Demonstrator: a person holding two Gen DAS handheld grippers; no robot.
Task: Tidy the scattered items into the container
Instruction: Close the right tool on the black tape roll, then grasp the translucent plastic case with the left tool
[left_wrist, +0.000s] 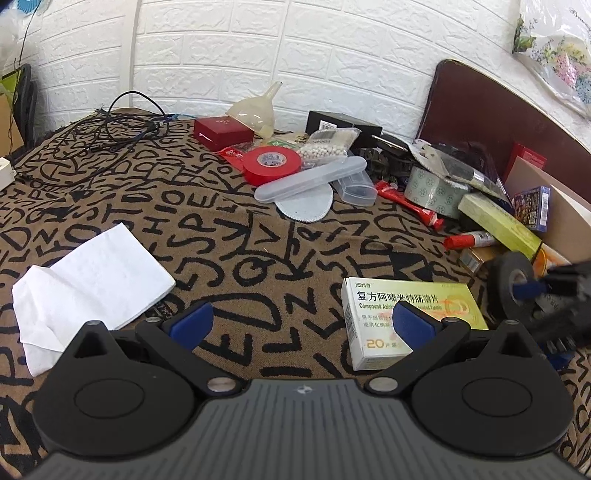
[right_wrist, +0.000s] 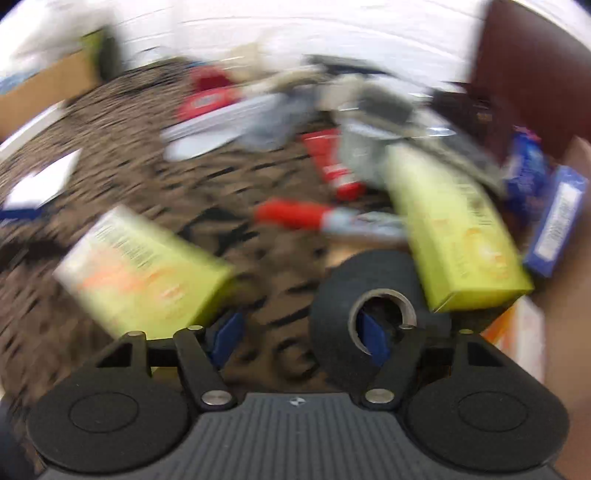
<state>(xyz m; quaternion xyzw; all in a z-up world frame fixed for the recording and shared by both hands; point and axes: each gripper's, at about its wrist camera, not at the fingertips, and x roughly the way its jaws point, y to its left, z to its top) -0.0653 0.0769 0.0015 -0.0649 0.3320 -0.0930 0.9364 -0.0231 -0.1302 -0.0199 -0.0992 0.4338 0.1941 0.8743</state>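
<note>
Black tape roll (right_wrist: 369, 314) stands on edge at the near right, beside the cardboard container (left_wrist: 569, 218). Right gripper (right_wrist: 301, 334) has one finger through its core, jaws apart, not yet pinching. Left gripper (left_wrist: 301, 325), wide open, hovers by the medicine box (left_wrist: 406, 314).

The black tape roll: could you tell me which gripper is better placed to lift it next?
Right. The right gripper already has one finger inside the black tape roll core; the left gripper hovers open beside the medicine box.
</note>
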